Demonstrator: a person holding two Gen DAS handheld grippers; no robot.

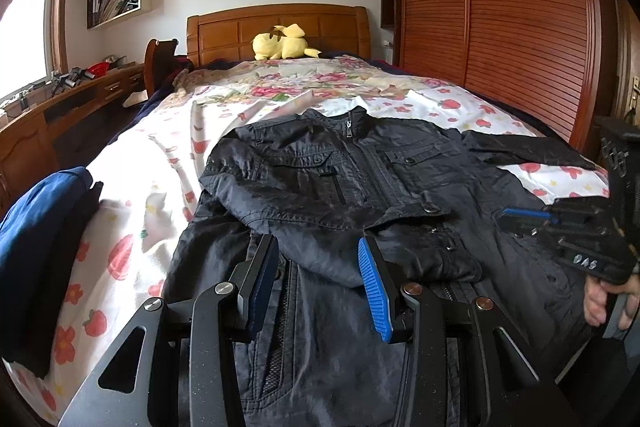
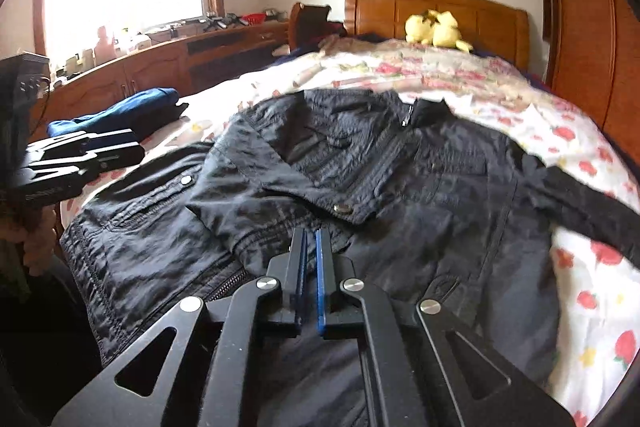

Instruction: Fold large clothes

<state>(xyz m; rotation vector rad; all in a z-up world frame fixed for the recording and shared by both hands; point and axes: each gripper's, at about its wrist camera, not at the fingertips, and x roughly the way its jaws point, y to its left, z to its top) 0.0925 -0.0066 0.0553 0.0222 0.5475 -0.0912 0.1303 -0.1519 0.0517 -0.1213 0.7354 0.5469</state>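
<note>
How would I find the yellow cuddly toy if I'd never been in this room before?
Look at the bed with the flowery sheet and follow it to the wooden headboard at the far end. The yellow plush toy lies right against it, beyond the black jacket. It is the only bright yellow, soft thing on the bed.

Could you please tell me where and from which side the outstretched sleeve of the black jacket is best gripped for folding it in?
Probably at the cuff end of the outstretched sleeve, coming from the wardrobe side of the bed. That sleeve lies flat and extended away from the black jacket body onto bare sheet, so its free end can be pinched edge-on and carried across the chest, as the other sleeve already lies.
</note>
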